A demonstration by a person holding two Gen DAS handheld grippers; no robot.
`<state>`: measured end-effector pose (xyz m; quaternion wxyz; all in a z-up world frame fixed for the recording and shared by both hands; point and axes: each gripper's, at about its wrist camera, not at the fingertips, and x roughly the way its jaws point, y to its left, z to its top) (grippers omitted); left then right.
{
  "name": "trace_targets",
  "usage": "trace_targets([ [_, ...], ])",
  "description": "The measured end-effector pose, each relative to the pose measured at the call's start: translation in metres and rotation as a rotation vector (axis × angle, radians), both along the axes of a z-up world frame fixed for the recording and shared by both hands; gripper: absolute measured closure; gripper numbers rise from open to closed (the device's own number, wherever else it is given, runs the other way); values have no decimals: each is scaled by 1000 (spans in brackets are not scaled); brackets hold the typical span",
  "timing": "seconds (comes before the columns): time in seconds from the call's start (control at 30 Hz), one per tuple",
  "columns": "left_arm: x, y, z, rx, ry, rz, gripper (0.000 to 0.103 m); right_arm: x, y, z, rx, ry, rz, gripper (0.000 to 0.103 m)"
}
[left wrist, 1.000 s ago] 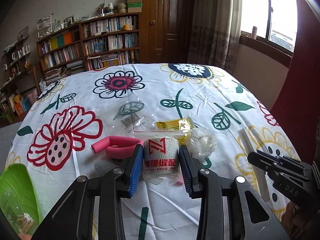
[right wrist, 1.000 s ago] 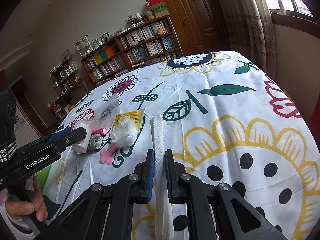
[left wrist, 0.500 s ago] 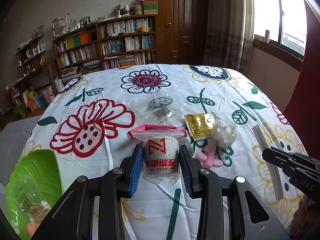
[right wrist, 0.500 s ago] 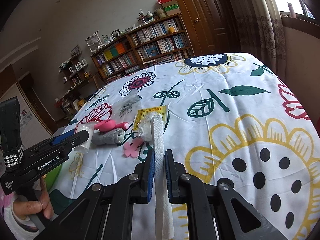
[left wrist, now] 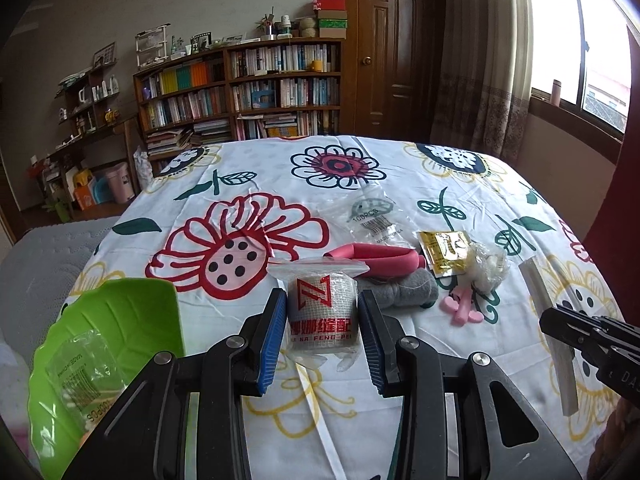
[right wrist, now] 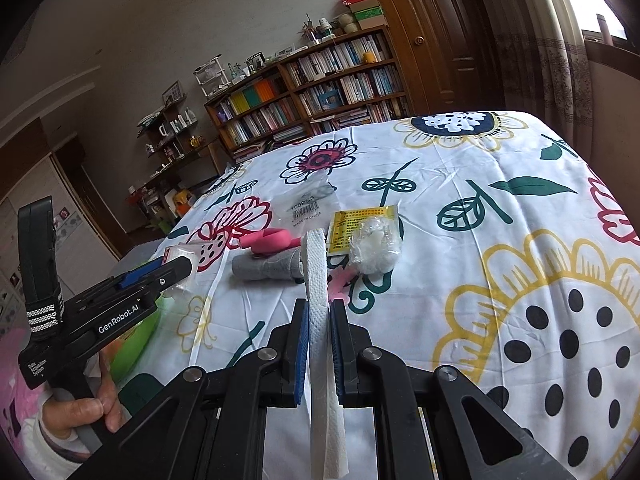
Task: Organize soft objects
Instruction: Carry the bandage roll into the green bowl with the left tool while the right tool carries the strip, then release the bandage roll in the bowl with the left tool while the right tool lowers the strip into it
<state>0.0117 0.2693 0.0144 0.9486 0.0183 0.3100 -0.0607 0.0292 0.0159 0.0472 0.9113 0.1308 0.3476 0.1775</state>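
Observation:
My left gripper (left wrist: 322, 324) is shut on a bagged white bandage roll (left wrist: 322, 308) with red print, held above the flowered cloth near a green leaf-shaped bowl (left wrist: 120, 320) at lower left. A clear packet (left wrist: 78, 376) lies in that bowl. My right gripper (right wrist: 319, 344) is shut on a long white foam strip (right wrist: 316, 272), also seen as the strip (left wrist: 548, 320) in the left wrist view. On the cloth lie a pink foam loop (left wrist: 380, 256), a grey roll (left wrist: 404, 292), a pink flat piece (left wrist: 460, 308), a wrapped clear bundle (left wrist: 486, 266) and a yellow sachet (left wrist: 444, 250).
A clear "100PCS" bag (left wrist: 376, 220) lies farther back on the table. A hand (right wrist: 84, 408) grips the left tool's handle at lower left. Bookshelves (left wrist: 248, 92), a door (left wrist: 396, 48) and curtains stand behind the table; its left edge drops to a grey mat (left wrist: 40, 260).
The left gripper has swung left with the bandage roll, bringing more of the green bowl into view. The right gripper has followed leftward, lifting the white strip over the pile.

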Motion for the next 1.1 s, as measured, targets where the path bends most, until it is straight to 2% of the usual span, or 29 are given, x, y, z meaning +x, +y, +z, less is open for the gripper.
trace_targets([
  [0.9,-36,130,1,-88,-14,200,65,1,111,9,-11,-3,171,92],
  [1.0,-38,141,-1,-99,0,225,61,2,125,12,-15,-8,199,92],
  [1.1,-41,154,-2,-135,1,243,48,2,141,13,-22,-11,230,92],
])
